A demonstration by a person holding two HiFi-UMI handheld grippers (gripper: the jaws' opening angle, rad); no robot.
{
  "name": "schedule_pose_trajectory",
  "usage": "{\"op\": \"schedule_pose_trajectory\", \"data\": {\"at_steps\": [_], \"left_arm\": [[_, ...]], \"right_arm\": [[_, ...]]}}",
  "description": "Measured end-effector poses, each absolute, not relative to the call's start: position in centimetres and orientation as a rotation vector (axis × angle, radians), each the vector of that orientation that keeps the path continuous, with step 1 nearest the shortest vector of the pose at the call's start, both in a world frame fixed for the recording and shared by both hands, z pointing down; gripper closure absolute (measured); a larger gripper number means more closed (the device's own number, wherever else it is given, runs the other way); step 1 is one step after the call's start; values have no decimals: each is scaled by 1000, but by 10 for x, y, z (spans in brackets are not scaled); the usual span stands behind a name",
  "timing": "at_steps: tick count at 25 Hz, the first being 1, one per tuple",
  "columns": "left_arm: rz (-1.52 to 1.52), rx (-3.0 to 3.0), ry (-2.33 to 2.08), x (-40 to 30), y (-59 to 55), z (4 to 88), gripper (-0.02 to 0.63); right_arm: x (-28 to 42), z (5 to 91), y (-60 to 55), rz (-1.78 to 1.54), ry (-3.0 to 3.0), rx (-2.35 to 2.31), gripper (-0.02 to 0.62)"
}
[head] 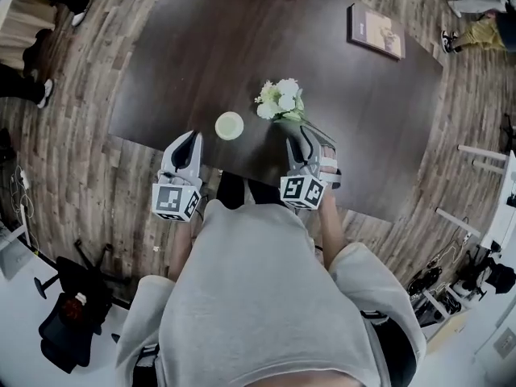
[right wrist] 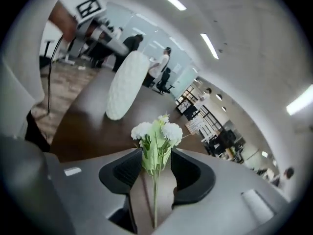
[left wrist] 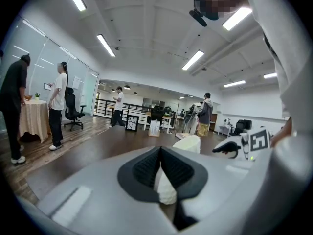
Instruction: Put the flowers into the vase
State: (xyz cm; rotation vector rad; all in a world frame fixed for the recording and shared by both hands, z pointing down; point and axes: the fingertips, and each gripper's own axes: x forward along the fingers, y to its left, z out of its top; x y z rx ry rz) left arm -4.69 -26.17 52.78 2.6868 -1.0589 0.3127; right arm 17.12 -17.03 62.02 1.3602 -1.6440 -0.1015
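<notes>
Right hand-held gripper (right wrist: 155, 156) spread, white flowers (right wrist: 156, 131) standing between its pads. Left hand-held gripper (left wrist: 160, 160) pressed together (nothing gripped). White vase (head: 229, 126) stands between them, near the worktop's (head: 242, 47) front edge.

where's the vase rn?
Head view: the vase stands on the dark table near its front edge, just right of the left hand-held gripper and left of the flowers.

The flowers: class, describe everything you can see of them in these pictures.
The flowers are a small bunch of white round blooms with pale green leaves on a thin green stem, artificial-looking. The stem runs between the open jaws of the right gripper, whose pads stand clear of it. The blooms point away over the dark table, right of the white vase.
</notes>
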Motion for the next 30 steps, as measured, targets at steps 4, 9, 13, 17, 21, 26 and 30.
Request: {"op": "schedule_pose_trajectory", "data": {"at_steps": [4, 9, 13, 17, 21, 26, 30], "left_arm": [[318, 2687, -1052, -45, -264, 530, 595], [321, 2685, -1042, -44, -265, 531, 595], [331, 2683, -1049, -48, -263, 531, 595], [342, 2678, -1062, -52, -262, 532, 595], [350, 2666, -1081, -59, -262, 533, 595], [366, 2649, -1107, -65, -260, 535, 595], [376, 2641, -1122, -71, -261, 536, 595]], "right_arm": [[184, 645, -170, -299, -1435, 1247, 334], [195, 667, -170, -312, -1380, 1226, 295], [205, 678, -174, -328, -1383, 1252, 316], [219, 696, -180, -270, -1385, 1230, 333], [220, 705, -188, -251, -1391, 1210, 356], [218, 709, -201, -305, -1386, 1197, 386], [221, 712, -208, -331, -1356, 1213, 452]]}}
